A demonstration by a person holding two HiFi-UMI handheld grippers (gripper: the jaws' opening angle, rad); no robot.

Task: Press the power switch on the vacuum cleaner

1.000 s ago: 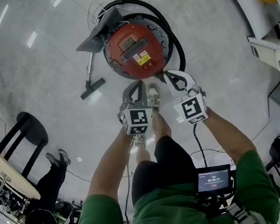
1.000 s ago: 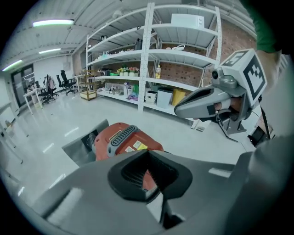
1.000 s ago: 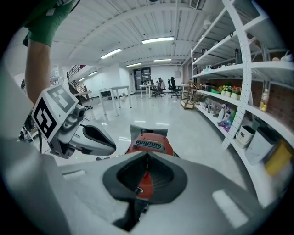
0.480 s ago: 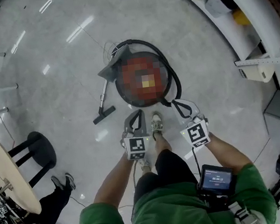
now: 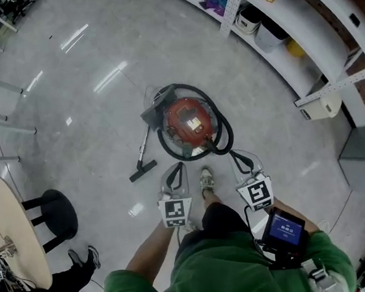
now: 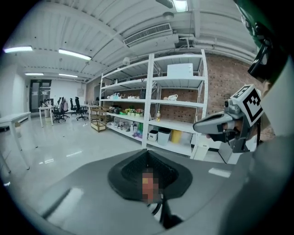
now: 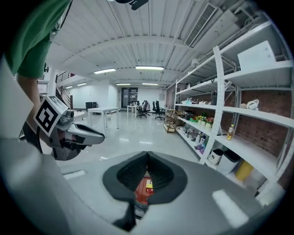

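Head view: the red vacuum cleaner (image 5: pixel 190 125) stands on the floor (image 5: pixel 81 114) just ahead of both tools, and the right hand-held gripper (image 5: pixel 237 157) seems slightly nearer than the left hand-held gripper (image 5: pixel 176 169). There is open floor all round.

Left gripper view: the jaws are clenched and empty.

Right gripper view: the jaws are clenched on nothing, and the vacuum lies ahead and below.

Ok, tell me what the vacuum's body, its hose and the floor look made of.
Vacuum body: red and smooth, probably moulded plastic or painted metal. Hose: black, bent in a loop, so flexible plastic or rubber. Floor: grey, polished hard surface mirroring ceiling lights; stone, tile or sealed concrete.
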